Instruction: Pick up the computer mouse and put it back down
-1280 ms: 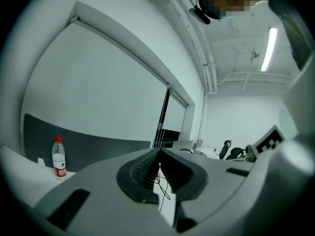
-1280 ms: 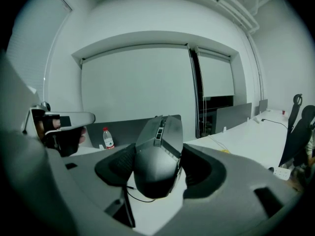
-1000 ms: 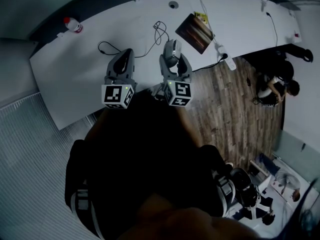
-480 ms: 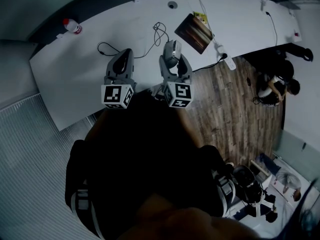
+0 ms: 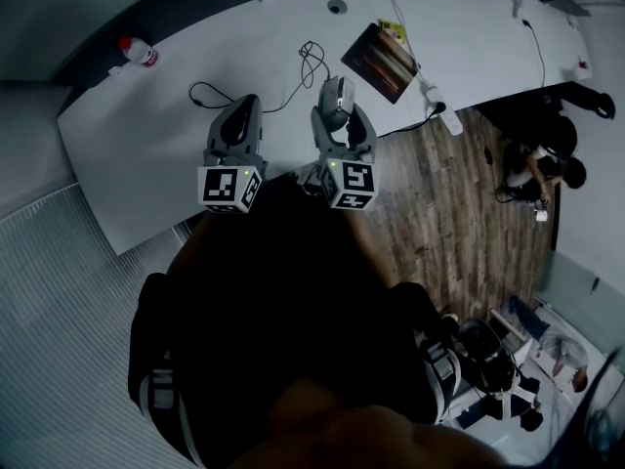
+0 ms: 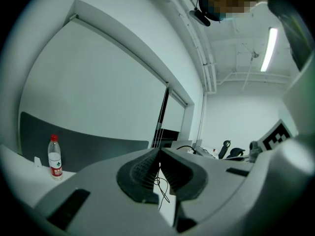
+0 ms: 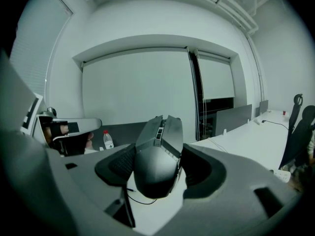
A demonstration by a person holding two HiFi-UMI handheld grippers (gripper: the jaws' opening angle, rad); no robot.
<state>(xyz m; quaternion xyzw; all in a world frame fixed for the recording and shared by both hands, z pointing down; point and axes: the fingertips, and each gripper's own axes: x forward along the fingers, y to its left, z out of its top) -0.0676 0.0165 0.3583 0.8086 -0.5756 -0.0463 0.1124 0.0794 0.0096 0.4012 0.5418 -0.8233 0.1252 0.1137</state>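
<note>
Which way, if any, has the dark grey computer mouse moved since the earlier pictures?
No: the dark grey computer mouse, held in the right gripper, stays just left of the brown rectangular mat.

one mouse (image 7: 157,156), one bottle (image 6: 55,157)

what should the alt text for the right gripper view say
The right tool clamps a dark mouse between its jaws over a white table. A bottle with a red cap stands further back.
</note>
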